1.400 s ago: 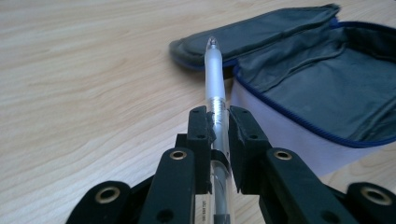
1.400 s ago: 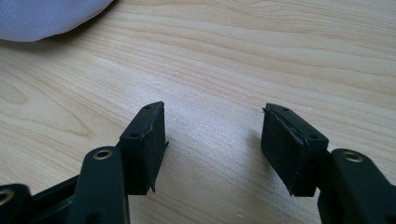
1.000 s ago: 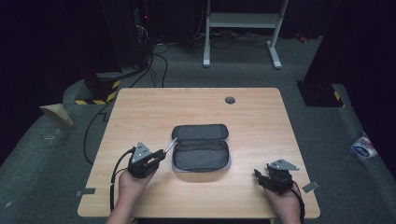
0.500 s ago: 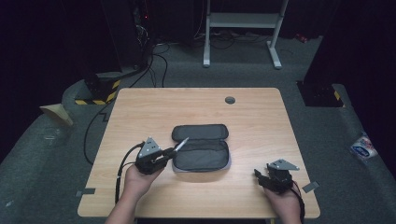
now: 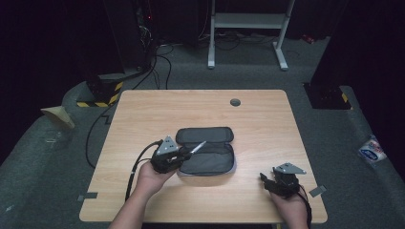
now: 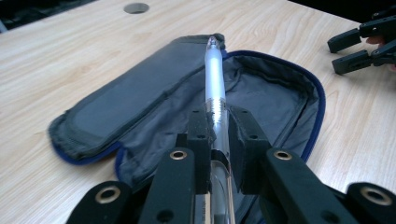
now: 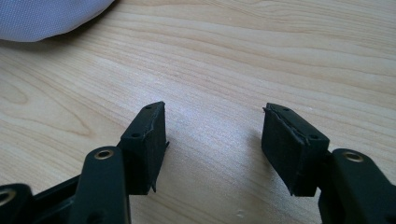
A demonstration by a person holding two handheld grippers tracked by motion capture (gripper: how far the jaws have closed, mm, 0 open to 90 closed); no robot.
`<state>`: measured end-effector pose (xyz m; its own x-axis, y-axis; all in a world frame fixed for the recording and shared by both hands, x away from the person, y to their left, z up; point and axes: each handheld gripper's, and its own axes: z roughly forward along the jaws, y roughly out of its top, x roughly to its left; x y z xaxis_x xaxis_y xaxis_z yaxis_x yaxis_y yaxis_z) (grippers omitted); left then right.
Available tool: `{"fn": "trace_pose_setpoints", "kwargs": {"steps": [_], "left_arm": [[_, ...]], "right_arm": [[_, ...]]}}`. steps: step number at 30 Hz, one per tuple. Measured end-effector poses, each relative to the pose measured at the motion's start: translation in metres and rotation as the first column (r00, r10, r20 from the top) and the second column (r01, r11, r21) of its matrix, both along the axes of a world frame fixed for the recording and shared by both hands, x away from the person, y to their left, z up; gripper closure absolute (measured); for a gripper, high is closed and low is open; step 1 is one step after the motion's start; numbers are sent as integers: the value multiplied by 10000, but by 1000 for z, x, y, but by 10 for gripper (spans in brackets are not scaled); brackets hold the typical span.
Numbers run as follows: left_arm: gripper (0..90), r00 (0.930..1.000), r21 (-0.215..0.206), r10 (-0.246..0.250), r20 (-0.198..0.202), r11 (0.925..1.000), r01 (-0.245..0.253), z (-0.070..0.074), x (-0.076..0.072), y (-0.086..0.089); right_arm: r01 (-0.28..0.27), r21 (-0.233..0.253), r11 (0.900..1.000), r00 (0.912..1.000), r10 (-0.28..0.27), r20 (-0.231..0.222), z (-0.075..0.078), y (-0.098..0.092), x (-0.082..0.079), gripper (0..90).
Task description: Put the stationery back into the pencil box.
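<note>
- A clear pen (image 6: 215,79) is clamped between the pads of the left tongs (image 6: 216,122), its tip pointing straight ahead of them, out over the open case (image 6: 261,93).
- In the high view the pen (image 5: 197,147) juts from the left tongs (image 5: 184,152) at a slant, its far end above the case (image 5: 210,162), near the hinge between lid and tray.
- The case lies unzipped and flat on the counter (image 5: 143,119), directly under and ahead of the left tongs; its dark lid (image 6: 135,98) is folded away to their left, and the blue-edged tray spreads to their right.
- The right tongs (image 7: 212,140) are released, jaws wide apart, with bare wood between them.
- They sit low over the counter (image 7: 233,56), well apart from the case, whose pale outer fabric (image 7: 46,16) shows at the far left ahead of them.
- From the left gripper view, the right tongs (image 6: 359,44) appear far off to the right, past the case's edge.
- A round hole (image 5: 235,102) in the counter lies well beyond the case, far from both tongs.
</note>
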<state>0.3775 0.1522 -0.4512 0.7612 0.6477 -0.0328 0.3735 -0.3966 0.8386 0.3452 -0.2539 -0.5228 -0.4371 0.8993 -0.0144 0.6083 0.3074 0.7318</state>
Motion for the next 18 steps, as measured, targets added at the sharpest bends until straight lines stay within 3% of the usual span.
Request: {"fn": "trace_pose_setpoints", "kwargs": {"steps": [9,18], "left_arm": [[791,9976,148,-693,-28,9975,693,-1,9,-23],[791,9968,239,-743,-306,9969,751,-7,21,-37]], "right_arm": [[-2,1,10000,10000,2,1,0,0,0,398],[-8,12,10000,10000,8,-4,0,0,0,398]]}}
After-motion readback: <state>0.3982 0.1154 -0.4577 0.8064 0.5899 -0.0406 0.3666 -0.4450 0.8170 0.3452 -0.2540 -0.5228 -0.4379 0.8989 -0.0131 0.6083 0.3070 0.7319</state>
